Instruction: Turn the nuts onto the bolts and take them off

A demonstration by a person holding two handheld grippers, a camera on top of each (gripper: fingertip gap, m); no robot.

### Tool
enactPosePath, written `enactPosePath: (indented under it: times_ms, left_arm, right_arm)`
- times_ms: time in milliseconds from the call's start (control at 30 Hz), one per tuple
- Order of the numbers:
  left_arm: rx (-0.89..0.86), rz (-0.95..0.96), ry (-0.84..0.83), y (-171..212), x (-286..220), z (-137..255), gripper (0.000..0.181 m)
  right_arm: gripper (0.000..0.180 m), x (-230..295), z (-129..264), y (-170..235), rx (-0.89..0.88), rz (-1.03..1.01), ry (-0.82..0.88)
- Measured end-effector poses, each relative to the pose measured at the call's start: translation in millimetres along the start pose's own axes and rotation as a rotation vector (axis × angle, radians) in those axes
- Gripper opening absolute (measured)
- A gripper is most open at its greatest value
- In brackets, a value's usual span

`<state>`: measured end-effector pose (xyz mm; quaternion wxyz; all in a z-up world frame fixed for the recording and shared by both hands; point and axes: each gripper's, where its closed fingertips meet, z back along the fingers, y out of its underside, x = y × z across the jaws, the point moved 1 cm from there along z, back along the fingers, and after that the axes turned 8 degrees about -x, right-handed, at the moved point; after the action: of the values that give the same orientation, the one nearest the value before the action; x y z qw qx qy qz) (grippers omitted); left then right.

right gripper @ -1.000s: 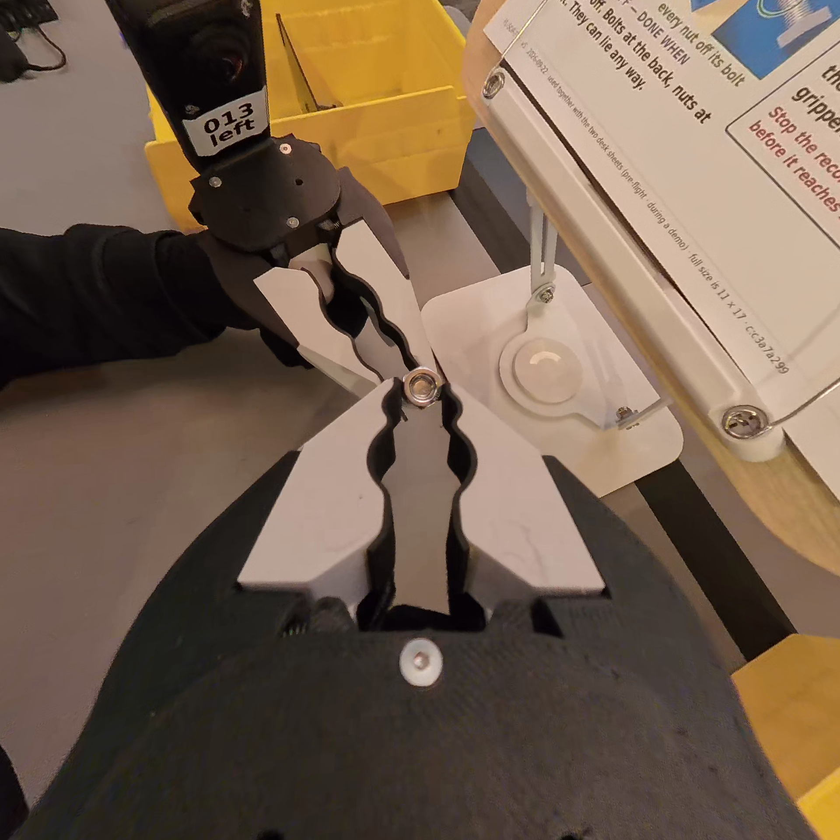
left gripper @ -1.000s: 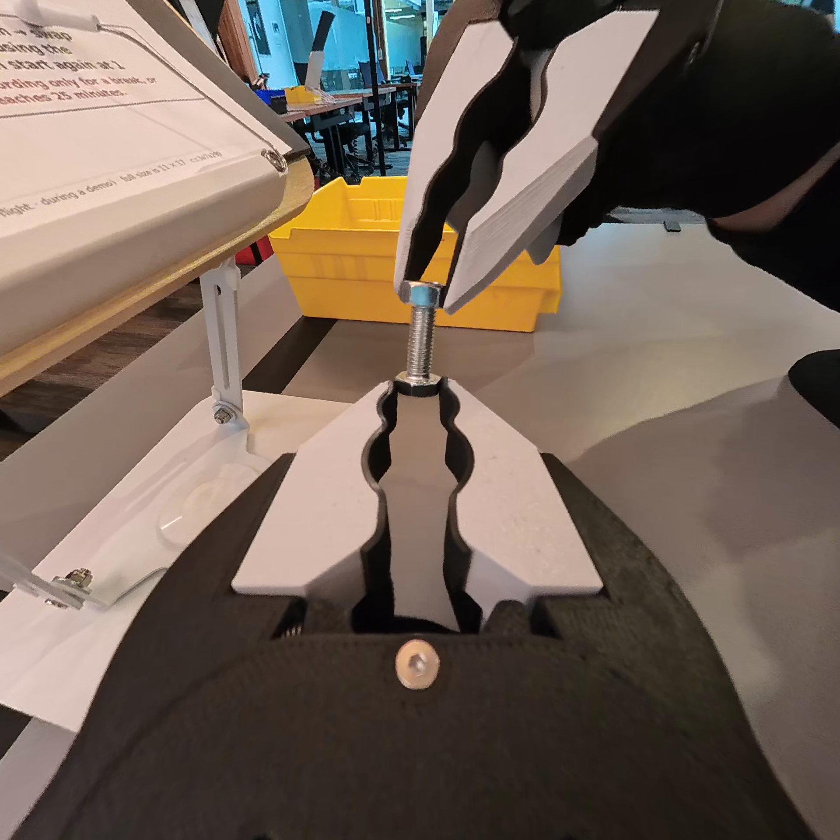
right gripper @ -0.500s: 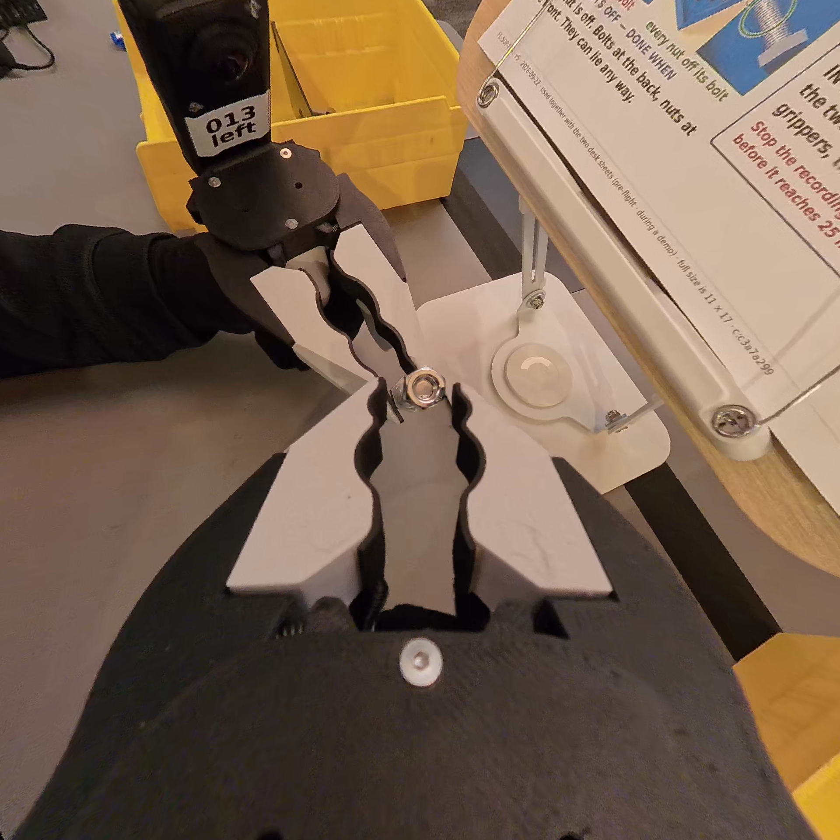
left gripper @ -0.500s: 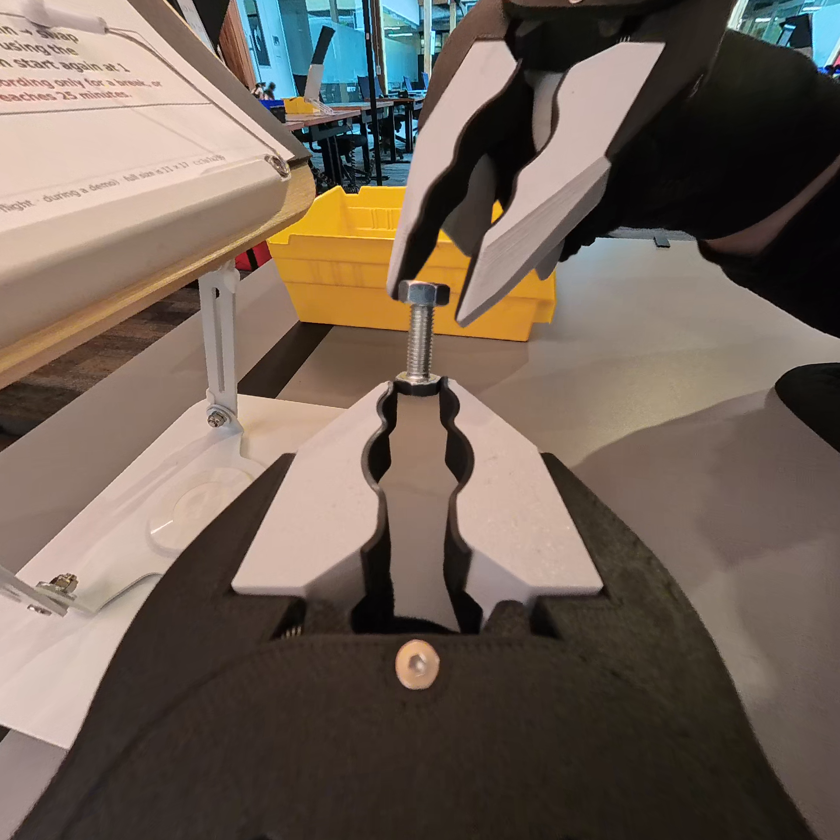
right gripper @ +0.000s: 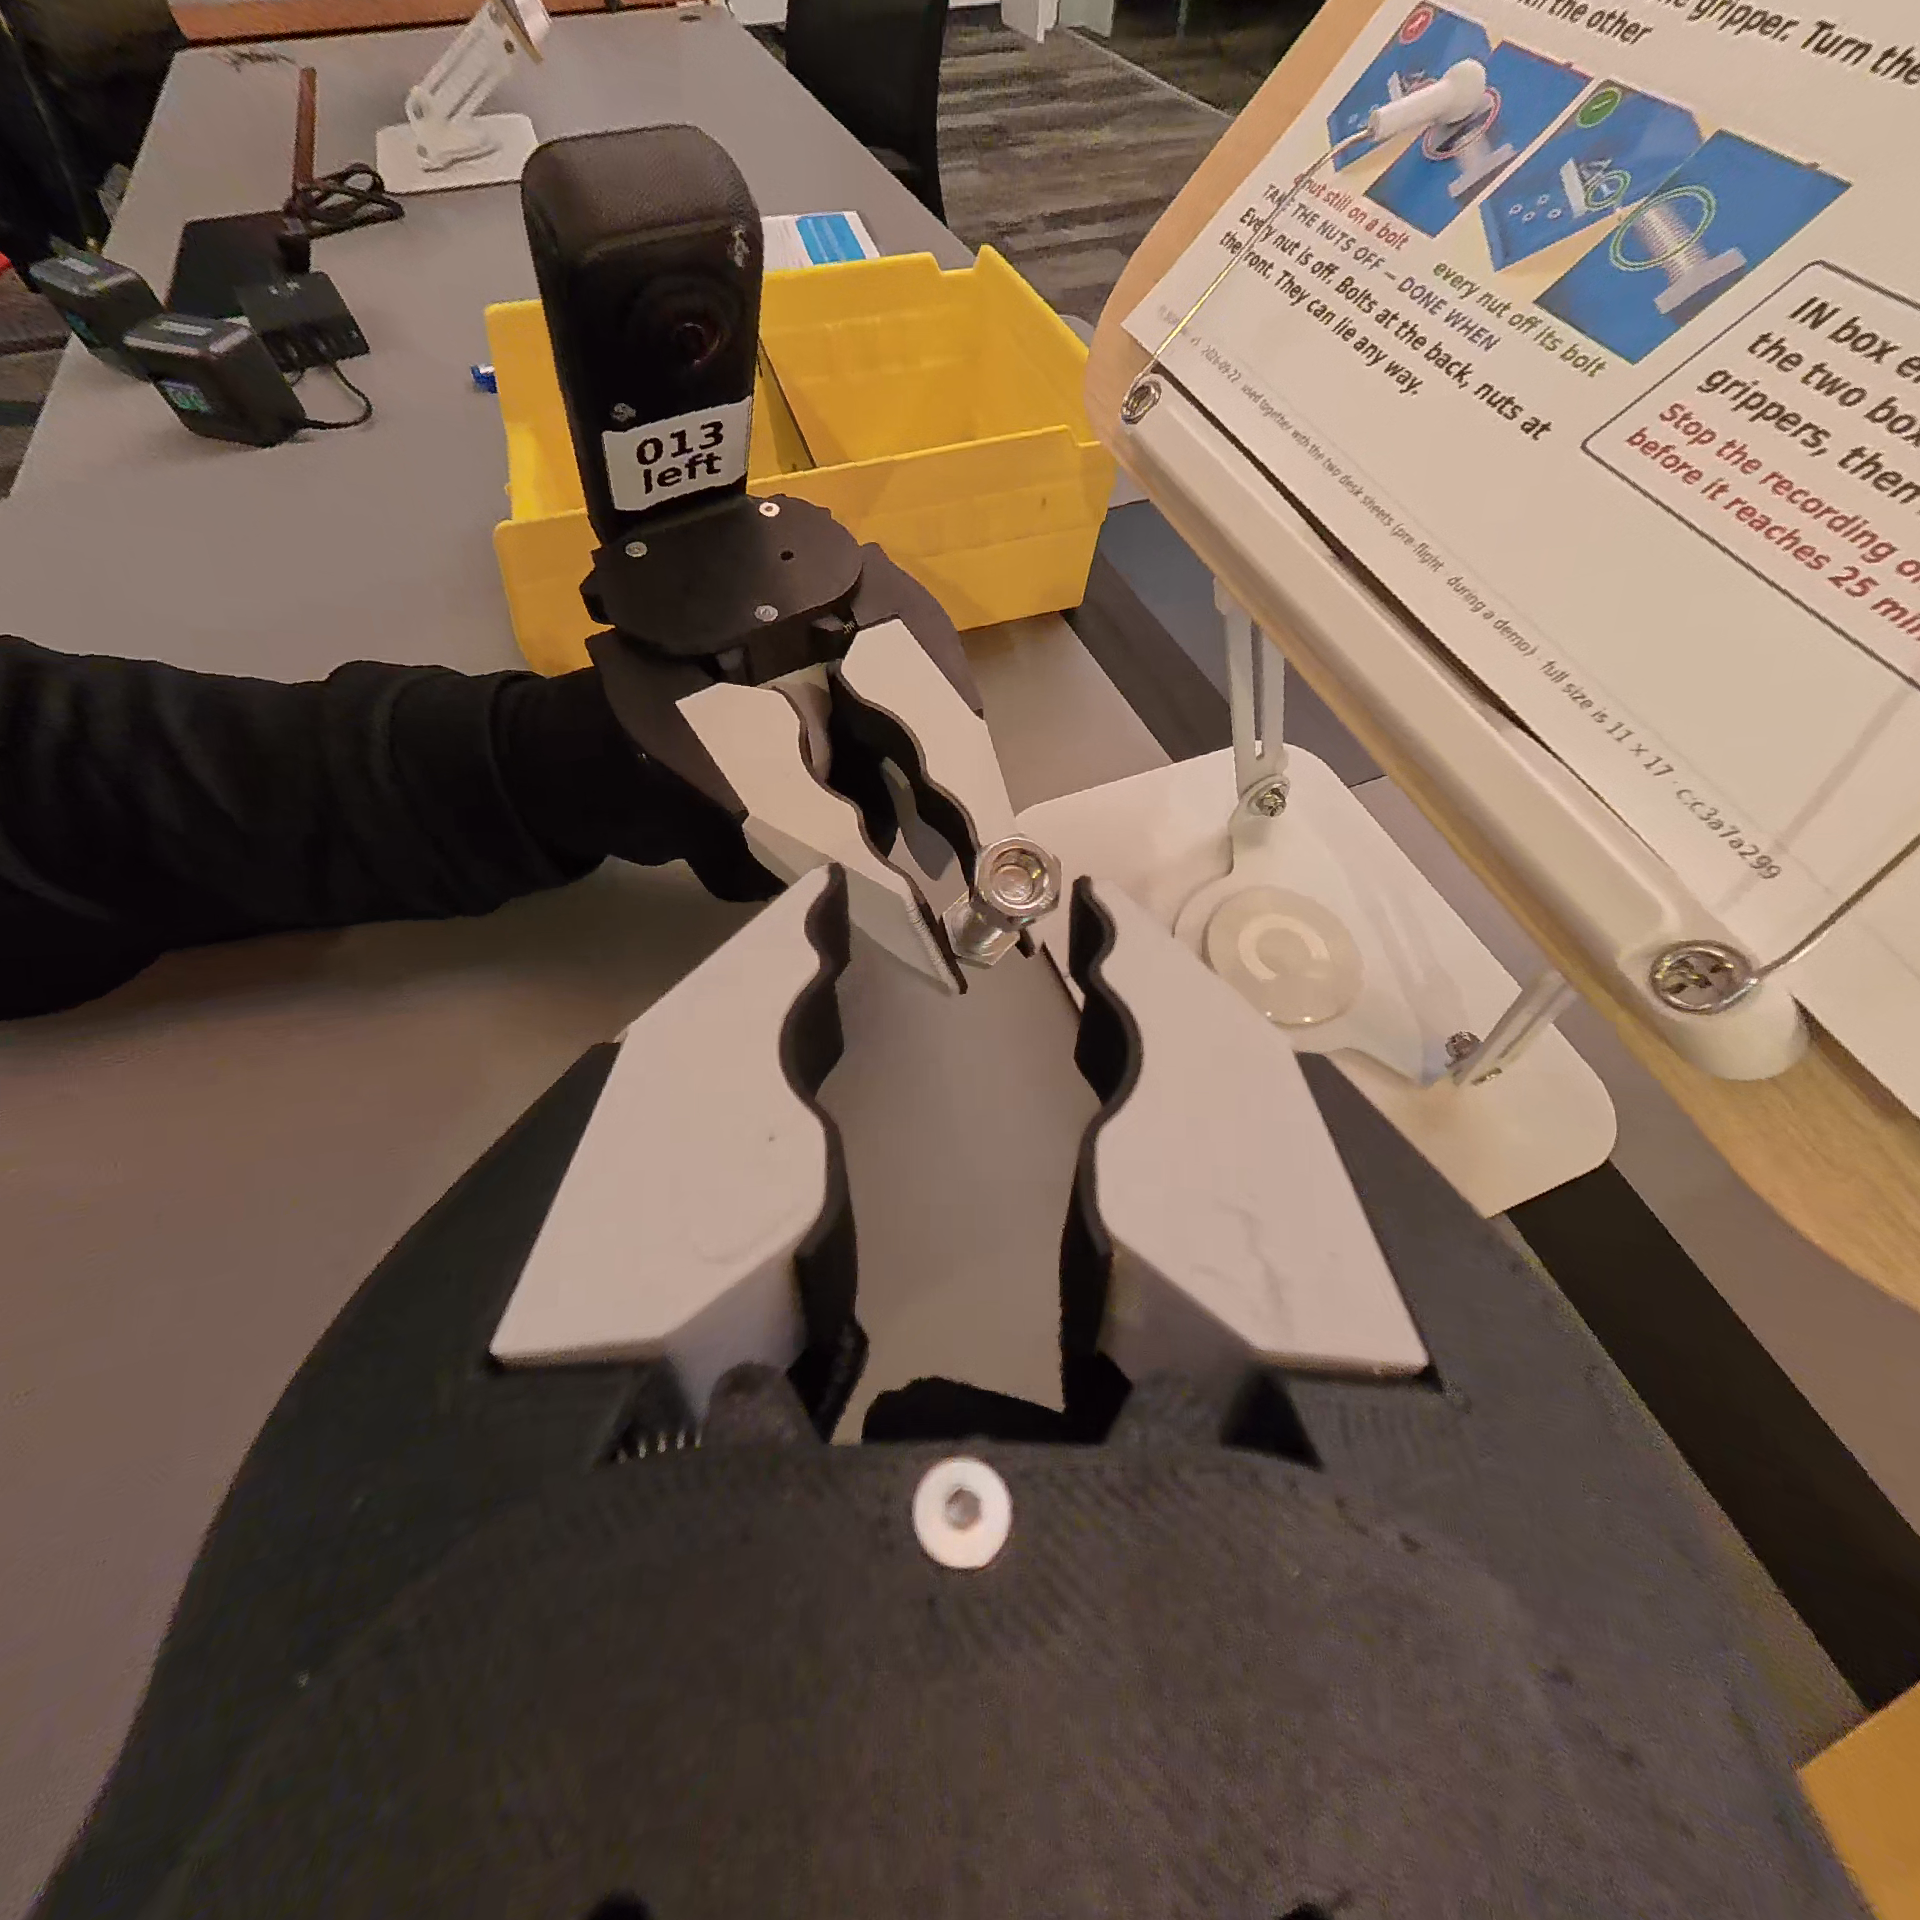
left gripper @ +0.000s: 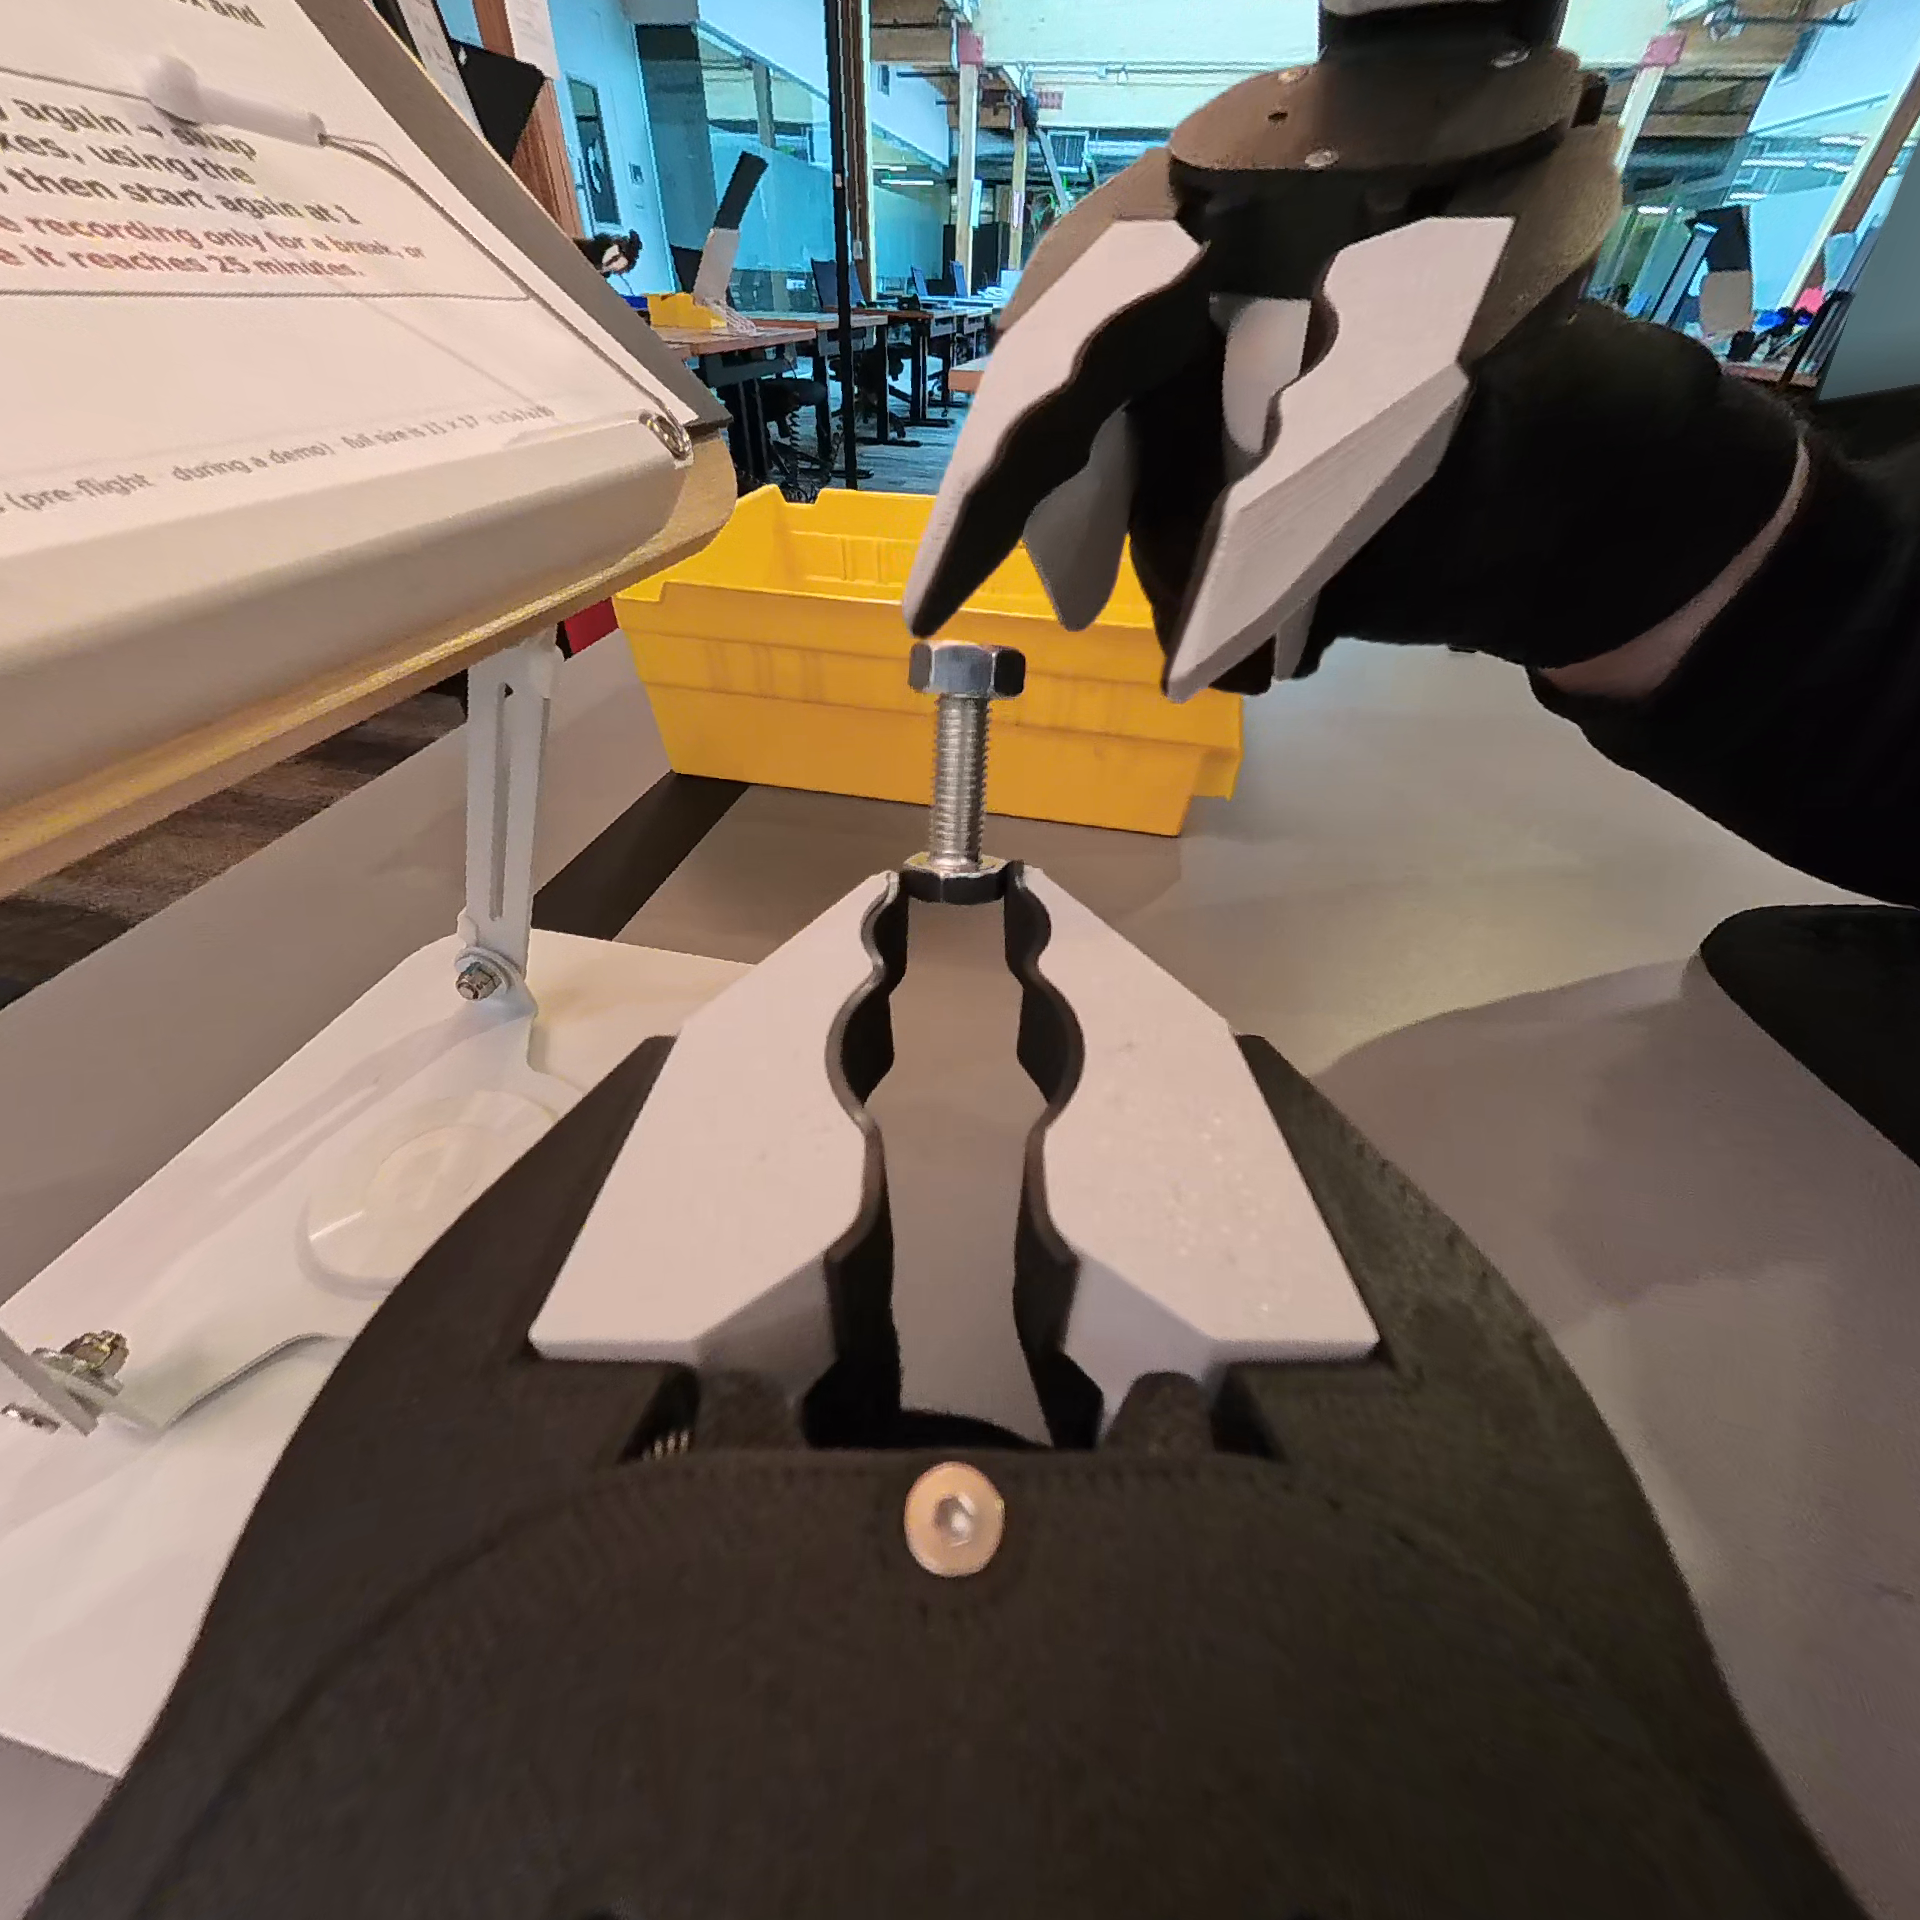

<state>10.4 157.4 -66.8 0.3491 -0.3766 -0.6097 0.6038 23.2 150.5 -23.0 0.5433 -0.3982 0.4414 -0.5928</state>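
A silver bolt [left gripper: 961, 769] stands upright with its hex head on top, threaded into a nut [left gripper: 954, 883] at its lower end. My left gripper [left gripper: 954, 900] is shut on the nut and holds nut and bolt above the grey table [left gripper: 1455, 1039]. My right gripper [left gripper: 1049, 655] hangs open just above the bolt head, its left fingertip almost touching it. In the right wrist view, my right gripper [right gripper: 956, 894] is open, with the bolt head [right gripper: 1018, 883] between its tips but free of them. The left gripper [right gripper: 961, 961] comes in from the left there.
A yellow bin [left gripper: 935, 727] stands behind the bolt and shows in the right wrist view [right gripper: 935, 468]. A slanted instruction board [left gripper: 260, 364] on a white stand [left gripper: 499, 831] overhangs the left side. Black chargers [right gripper: 208, 384] lie far off on the table. The gap from one gripper's tips to the other's is roughly 4 cm.
My right gripper has opened, let go of the bolt head and risen a little above it. My left gripper still grips the nut, with the bolt upright in it.
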Motion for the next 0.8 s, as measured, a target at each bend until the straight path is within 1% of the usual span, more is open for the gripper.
enactPosePath:
  times_ms: [400,800]
  left_arm:
    - [0.001,0.002,0.007,0.9,-1.8,-1.7,0.017]
    - [-0.006,0.009,0.008,0.4,-1.8,-2.1,0.017]
  right_arm:
    - [0.04,4.1,-0.8,2.3,0.006,0.006,-0.006]
    - [0.044,6.5,-3.0,2.3,-0.017,0.016,-0.011]
